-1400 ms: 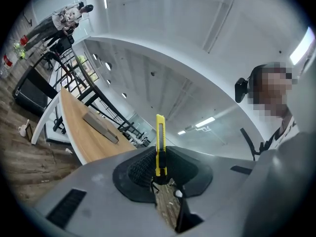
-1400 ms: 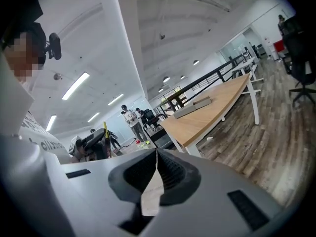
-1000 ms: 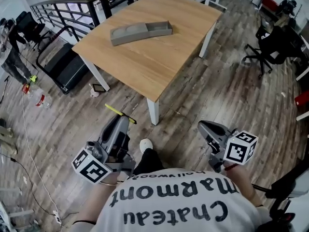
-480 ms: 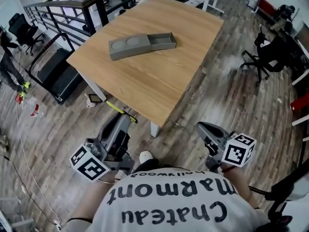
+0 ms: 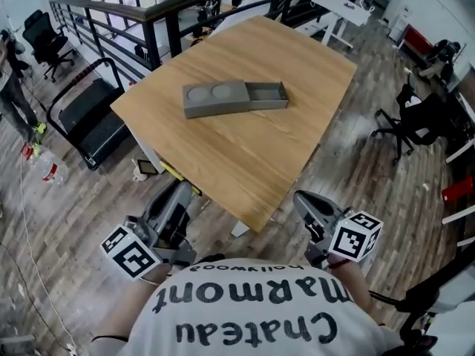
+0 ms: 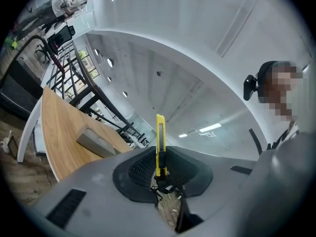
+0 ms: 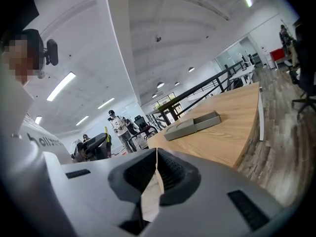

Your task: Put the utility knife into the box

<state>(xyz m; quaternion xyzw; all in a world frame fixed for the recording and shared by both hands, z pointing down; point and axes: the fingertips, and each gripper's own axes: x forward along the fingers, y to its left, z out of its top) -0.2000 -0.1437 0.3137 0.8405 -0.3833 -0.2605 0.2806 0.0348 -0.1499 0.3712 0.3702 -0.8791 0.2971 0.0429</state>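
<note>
L gripper (image 6: 159,168): I'm holding its fingers closed tight on the utility knife (image 6: 159,141). The yellow body is standing up out of the pads, pinched near its lower end.
R gripper (image 7: 156,155): I'm carrying it w/ fingers pressed together at the tips and nothing between them. Idle for now.
Box (image 5: 234,98): long grey case lying flat near the desk's middle. One end is showing two round recesses, the other an open tray section. No knife in it.
Desk (image 5: 245,150): wooden top, otherwise bare. I'm standing off its near corner, w/ both grippers hanging below that edge, over the floor.
Knife vs. box: well apart. The knife is riding in the L gripper, not over the desk yet.
Done: pickup, judging by the firm pinch.
Left to do: approx. all of the delivery, i.e. reaching over the desk, lining the knife up w/ the open tray end, lowering and letting go.
Progress est.: early-to-mid. Grasp secured, placement not yet begun.
</note>
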